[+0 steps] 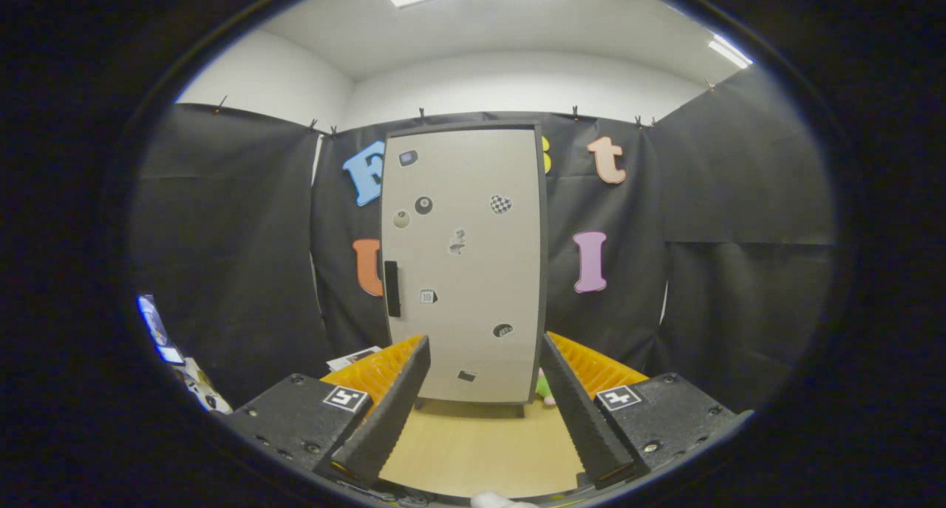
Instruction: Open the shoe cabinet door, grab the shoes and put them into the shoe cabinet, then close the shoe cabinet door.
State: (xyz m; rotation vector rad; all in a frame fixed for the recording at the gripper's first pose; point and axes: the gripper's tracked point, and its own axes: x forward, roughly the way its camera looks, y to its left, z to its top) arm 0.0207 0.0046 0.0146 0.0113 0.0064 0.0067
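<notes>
A: Entry, gripper view. The shoe cabinet [464,264] is seen standing upright on the pale wooden floor [480,449], beyond the fingers and well apart from them. Its door [473,308] is closed flush, with the dark handle [392,288] on the door's left edge and several small stickers [501,204] scattered over the panel.

B: Gripper state?

A: The gripper [484,378] is held with its fingers spread wide apart; nothing is clamped between them, and the cabinet front is framed in the gap.

B: Shoes located?

A: Not identified with certainty. A small pink-and-green item [545,390] is glimpsed at the cabinet's lower right corner, just behind the right finger; whether it is a shoe cannot be told.

B: Progress?

A: Undetermined. A closed door with an empty gripper is consistent with shoes waiting outside the cabinet, or equally with shoes stowed inside and the door shut again. The interior is hidden.
</notes>
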